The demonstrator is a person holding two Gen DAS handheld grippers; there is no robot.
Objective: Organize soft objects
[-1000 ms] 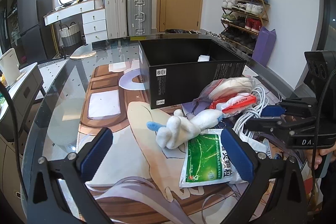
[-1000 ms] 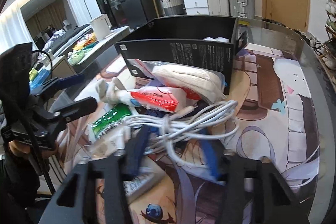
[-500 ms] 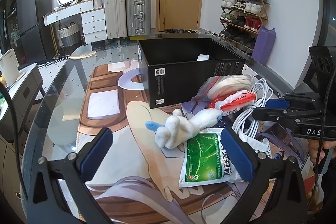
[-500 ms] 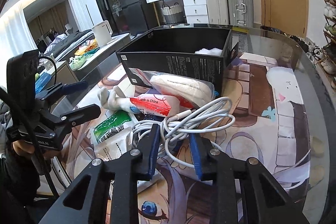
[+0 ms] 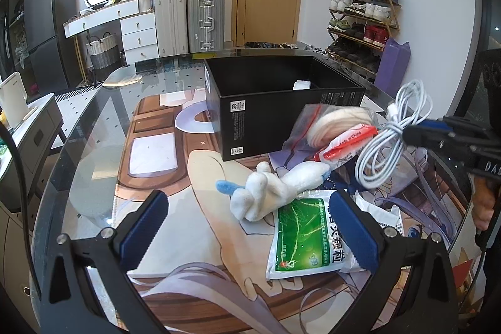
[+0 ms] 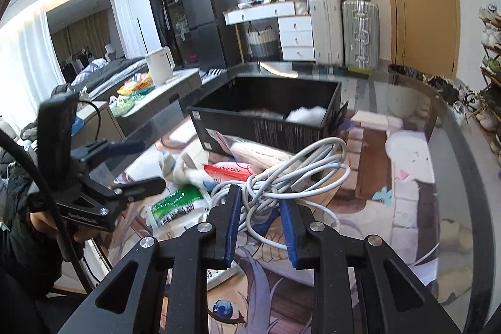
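The right gripper has just been closing and now pinches the coiled white cable, lifted clear of the clutter; the left gripper hangs wide apart, empty; next, I judge, carry it over the black box and release inside.

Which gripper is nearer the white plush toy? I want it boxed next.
Left. The left gripper hovers open just short of the white plush toy; the right gripper is off to its side, lifting the white cable.

Plush toy blurred, centre-left of right wrist view. Box interior mostly hidden behind its wall. Person's hand cut off at right edge.
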